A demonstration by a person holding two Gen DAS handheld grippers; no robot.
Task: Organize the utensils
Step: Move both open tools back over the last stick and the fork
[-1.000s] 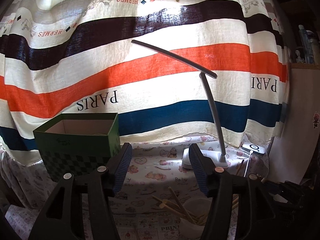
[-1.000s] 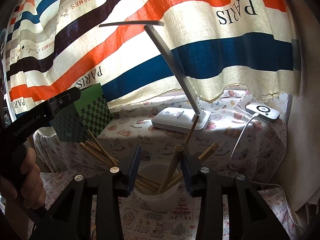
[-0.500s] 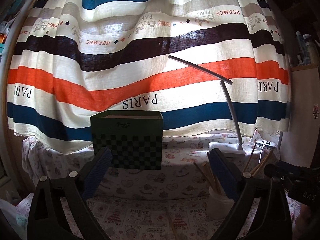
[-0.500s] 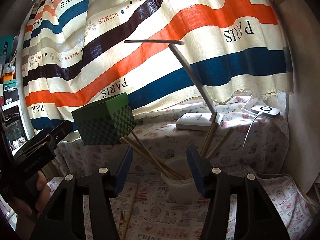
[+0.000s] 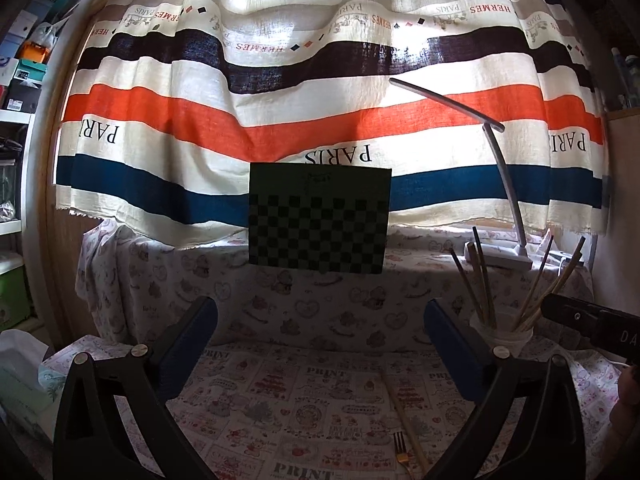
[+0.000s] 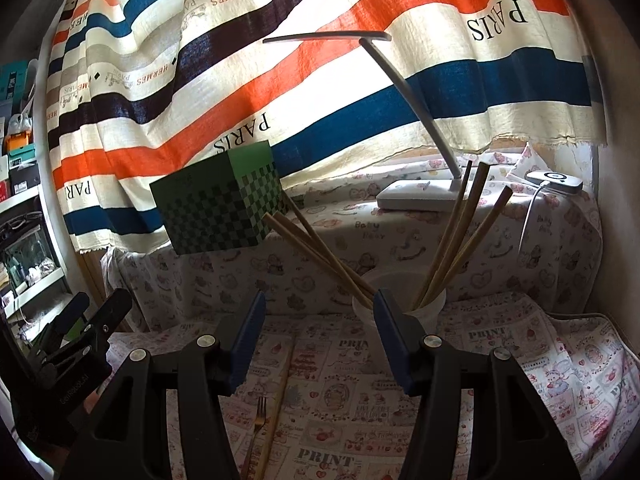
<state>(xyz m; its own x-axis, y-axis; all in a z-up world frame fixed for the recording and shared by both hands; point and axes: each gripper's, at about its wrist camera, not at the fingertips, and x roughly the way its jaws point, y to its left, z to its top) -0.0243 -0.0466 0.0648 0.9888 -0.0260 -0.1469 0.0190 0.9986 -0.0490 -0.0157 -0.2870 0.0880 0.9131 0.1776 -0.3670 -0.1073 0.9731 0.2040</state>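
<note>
Covering desk (image 5: 320, 392): printed cloth, chopstick (image 6: 276, 404) beside fork (image 6: 258, 420)
Backdrop: striped curtain (image 5: 280, 120)
Left gripper (image 5: 320, 344): jaws opening, empty
Right gripper (image 6: 318, 336): jaws part-open, empty

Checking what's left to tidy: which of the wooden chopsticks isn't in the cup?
The chopstick lying flat on the printed cloth beside the small fork; the others stand leaning in the white cup.

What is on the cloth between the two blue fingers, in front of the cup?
In the right wrist view, a wooden chopstick and a small gold fork lie there side by side; the cup stands farther back, right of them.
</note>
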